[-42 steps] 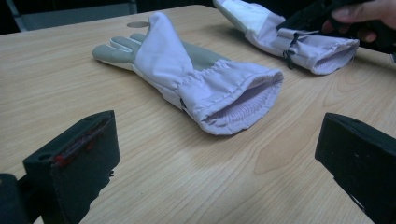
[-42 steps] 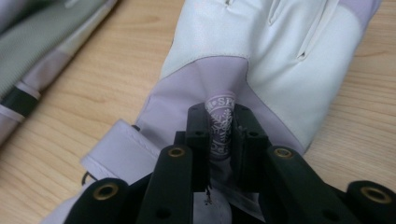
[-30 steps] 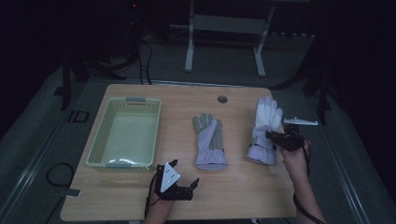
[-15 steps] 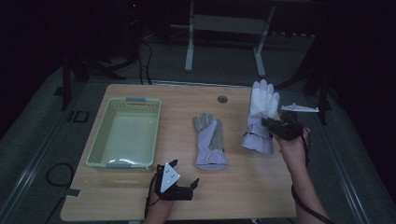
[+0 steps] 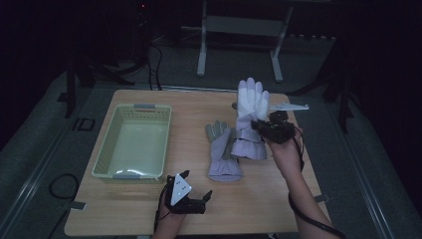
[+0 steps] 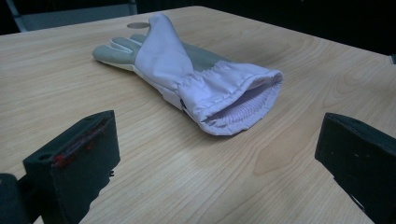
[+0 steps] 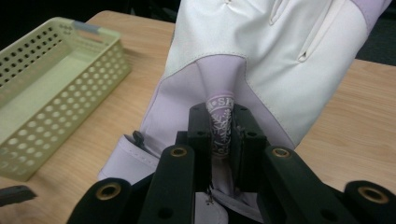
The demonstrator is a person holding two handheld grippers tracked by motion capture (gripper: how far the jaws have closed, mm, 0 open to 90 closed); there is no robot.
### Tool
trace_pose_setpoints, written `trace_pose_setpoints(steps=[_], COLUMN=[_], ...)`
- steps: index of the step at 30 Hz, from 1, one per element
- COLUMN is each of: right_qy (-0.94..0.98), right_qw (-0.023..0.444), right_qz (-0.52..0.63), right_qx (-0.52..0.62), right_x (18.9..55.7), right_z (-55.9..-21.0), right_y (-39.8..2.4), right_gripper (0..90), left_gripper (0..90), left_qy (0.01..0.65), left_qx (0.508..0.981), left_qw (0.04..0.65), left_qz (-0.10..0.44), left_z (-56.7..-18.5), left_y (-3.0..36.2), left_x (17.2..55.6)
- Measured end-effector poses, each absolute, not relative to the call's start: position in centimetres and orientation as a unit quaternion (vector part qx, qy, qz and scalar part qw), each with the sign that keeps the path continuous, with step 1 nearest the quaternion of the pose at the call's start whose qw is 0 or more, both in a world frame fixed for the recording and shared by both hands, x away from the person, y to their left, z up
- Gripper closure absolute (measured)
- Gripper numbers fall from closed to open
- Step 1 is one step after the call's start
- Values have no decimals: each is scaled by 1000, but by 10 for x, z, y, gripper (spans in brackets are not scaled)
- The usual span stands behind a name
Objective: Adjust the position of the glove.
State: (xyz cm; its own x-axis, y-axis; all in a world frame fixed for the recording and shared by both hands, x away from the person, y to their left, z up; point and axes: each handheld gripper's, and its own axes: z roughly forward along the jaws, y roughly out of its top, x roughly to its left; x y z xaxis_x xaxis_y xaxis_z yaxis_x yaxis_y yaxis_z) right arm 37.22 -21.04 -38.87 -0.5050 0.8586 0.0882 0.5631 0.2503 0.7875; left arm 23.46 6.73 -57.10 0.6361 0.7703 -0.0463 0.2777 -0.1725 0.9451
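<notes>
Holding white glove (image 5: 250, 119) pinched by its cuff fold in our right gripper (image 5: 263, 128), above table (image 5: 189, 104) | left gripper (image 6: 210, 177) open, resting | we judge it soft, light, floppy; grip cuff

Basket (image 5: 133, 144): on the left part of the tabletop (image 5: 199, 219).
Flat glove (image 5: 222, 152): on the tabletop, right of the basket, near the middle.
Lifted glove (image 5: 250, 117): just right of the flat glove, above the tabletop.
Right gripper (image 5: 260, 126): right of the lifted glove, gripping it.
Left gripper (image 5: 196, 186): near edge, in front of the flat glove.
</notes>
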Motion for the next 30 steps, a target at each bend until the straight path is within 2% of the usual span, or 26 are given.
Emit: trace_pose_setpoints(steps=[12,24,30], right_qy=[794,806,813], right_qw=[156,131,121], right_qz=[373,316,296], right_qx=[455,483,486], right_x=[369,389,394], right_z=[-412,-462,-477], right_y=[-160,-146,-142], right_gripper=[801,801,797], left_gripper=[0,0,0], left_qy=[357,358,357], left_qx=[731,730,731], left_qw=[534,534,534], left_qz=[229,230,230], left_z=[-571,-571,-571], left_y=[67,67,68], left_x=[234,235,234])
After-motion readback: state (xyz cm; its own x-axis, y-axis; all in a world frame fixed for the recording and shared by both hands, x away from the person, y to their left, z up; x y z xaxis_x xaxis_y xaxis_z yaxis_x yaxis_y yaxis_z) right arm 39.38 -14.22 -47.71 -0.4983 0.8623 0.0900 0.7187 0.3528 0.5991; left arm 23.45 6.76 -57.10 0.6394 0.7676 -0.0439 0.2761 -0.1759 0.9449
